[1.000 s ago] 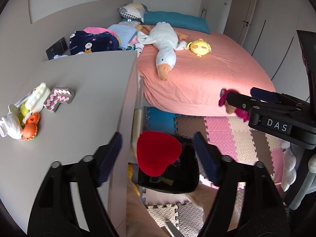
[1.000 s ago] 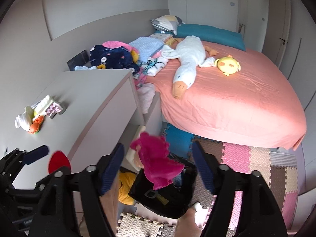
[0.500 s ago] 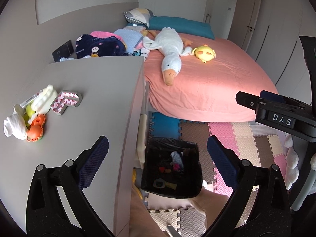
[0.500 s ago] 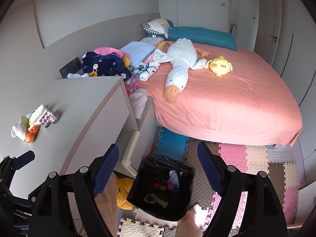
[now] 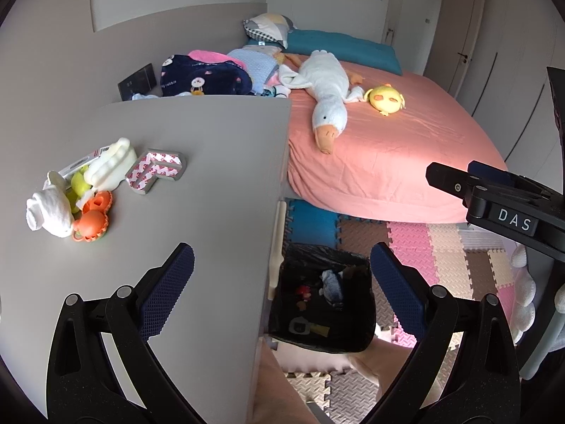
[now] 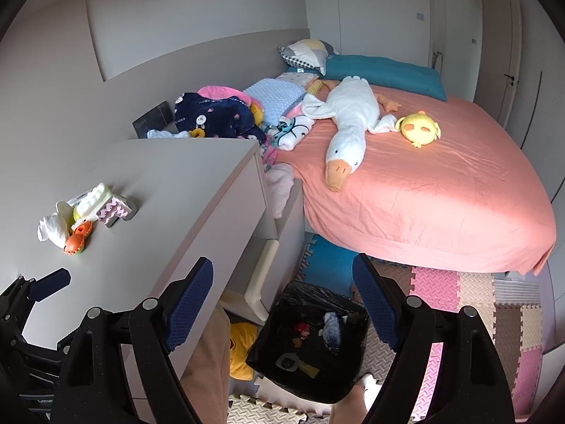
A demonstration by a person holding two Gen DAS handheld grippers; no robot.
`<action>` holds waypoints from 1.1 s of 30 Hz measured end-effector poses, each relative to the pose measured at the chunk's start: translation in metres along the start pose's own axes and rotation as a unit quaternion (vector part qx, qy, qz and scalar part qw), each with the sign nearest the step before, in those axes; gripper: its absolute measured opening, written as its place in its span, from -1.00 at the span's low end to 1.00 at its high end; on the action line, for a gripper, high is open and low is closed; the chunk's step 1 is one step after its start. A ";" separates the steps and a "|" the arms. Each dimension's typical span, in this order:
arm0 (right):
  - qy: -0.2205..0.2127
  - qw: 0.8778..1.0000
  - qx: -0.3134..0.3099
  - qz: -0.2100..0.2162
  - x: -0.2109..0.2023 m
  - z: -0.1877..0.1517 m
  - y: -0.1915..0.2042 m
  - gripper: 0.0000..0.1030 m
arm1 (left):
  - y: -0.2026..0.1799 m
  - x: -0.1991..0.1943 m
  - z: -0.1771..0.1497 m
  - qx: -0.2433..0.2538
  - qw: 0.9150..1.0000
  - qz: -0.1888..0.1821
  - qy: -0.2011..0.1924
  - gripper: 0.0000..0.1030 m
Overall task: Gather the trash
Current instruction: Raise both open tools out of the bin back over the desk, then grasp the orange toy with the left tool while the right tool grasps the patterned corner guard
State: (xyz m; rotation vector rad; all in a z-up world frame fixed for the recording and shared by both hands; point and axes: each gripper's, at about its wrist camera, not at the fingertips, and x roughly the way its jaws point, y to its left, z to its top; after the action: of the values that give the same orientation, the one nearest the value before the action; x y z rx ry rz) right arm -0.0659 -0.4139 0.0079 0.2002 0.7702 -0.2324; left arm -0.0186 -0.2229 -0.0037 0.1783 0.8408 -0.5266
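A black-lined trash bin (image 5: 356,339) (image 6: 268,353) stands on the floor beside the grey desk (image 5: 197,176) (image 6: 169,176), holding a few small items. My left gripper (image 5: 282,289) hangs open above the desk edge and the bin, nothing between its blue pads. My right gripper (image 6: 282,304) is open too, empty, over the bin. On the desk's left lies a small heap: a crumpled white tissue (image 5: 49,212) (image 6: 53,229), an orange toy (image 5: 92,221) (image 6: 76,242), a cream block (image 5: 111,171) and a pink zigzag piece (image 5: 155,169) (image 6: 114,210).
A bed with a pink sheet (image 5: 388,148) (image 6: 441,190) carries a white goose plush (image 5: 328,92), a yellow plush (image 5: 385,99) and piled clothes (image 5: 204,74). Foam puzzle mats (image 5: 452,251) cover the floor. A person's legs (image 6: 208,364) stand beside the bin.
A second ago the left gripper held a red piece and the right a magenta one over the bin; both jaws have opened and those pieces have dropped in. Both grippers have since shifted.
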 end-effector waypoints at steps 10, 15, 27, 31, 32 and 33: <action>0.006 0.999 -0.030 0.034 0.018 0.004 0.045 0.58 | 0.052 -0.003 -0.008 -0.039 0.999 0.037 0.006 0.87; 0.011 0.997 -0.045 0.059 0.029 0.006 0.067 0.58 | 0.077 -0.003 -0.012 -0.059 0.997 0.052 0.011 0.87; 0.028 0.991 -0.083 0.099 0.057 0.009 0.114 0.58 | 0.128 0.006 -0.023 -0.099 0.991 0.083 0.019 0.87; 0.037 0.989 -0.093 0.105 0.069 0.011 0.126 0.58 | 0.146 0.013 -0.025 -0.114 0.989 0.092 0.024 0.87; 0.040 0.989 -0.096 0.107 0.072 0.012 0.129 0.58 | 0.151 0.015 -0.025 -0.117 0.988 0.095 0.025 0.87; 0.042 0.988 -0.100 0.109 0.075 0.013 0.132 0.58 | 0.155 0.017 -0.025 -0.119 0.988 0.098 0.026 0.87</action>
State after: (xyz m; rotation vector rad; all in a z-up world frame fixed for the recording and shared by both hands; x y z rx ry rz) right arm 0.0316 -0.3013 -0.0237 0.1040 0.8427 0.0613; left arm 0.0536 -0.0880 -0.0413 0.0548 0.9194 -0.2349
